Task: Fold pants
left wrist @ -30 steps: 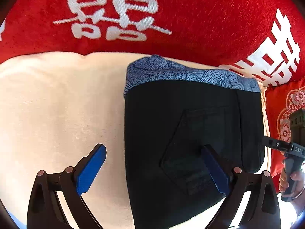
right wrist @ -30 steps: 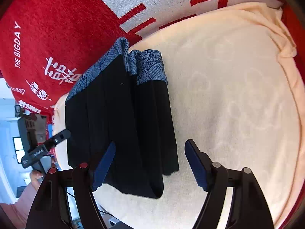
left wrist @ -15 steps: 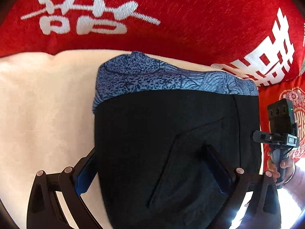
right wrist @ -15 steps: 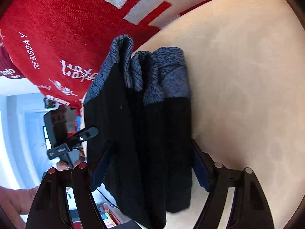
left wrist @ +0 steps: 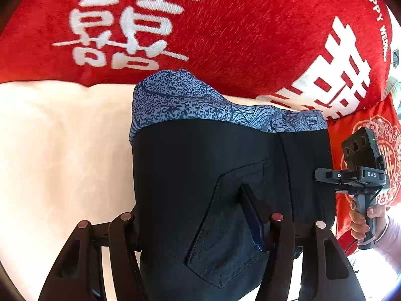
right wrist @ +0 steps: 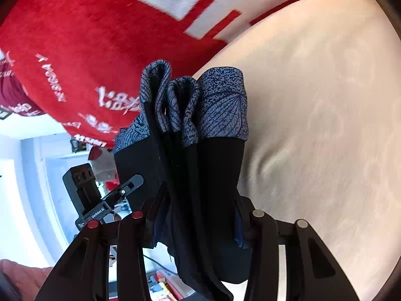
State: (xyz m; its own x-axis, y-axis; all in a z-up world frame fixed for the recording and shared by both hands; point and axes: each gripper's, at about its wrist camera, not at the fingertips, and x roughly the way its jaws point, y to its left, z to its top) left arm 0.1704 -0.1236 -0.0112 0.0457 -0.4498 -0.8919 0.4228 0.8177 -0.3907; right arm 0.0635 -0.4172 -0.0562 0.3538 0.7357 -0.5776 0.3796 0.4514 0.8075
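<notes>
My left gripper has just been closing and now clamps a thick fold of the black folded pants with a blue-grey patterned waistband; one blue pad presses into the cloth beside the back pocket, the other is hidden behind the fabric's left edge. My right gripper has likewise been closing, and its jaws now pinch the stacked layers of the same pants from either side (the pads are mostly buried in the dark cloth). The bundle rests on the cream-coloured soft cloth covering, its waistband end pointing toward the red plush blanket with white characters. In the left view my other tool shows at the pants' right edge, a hand wrapped around its handle.
</notes>
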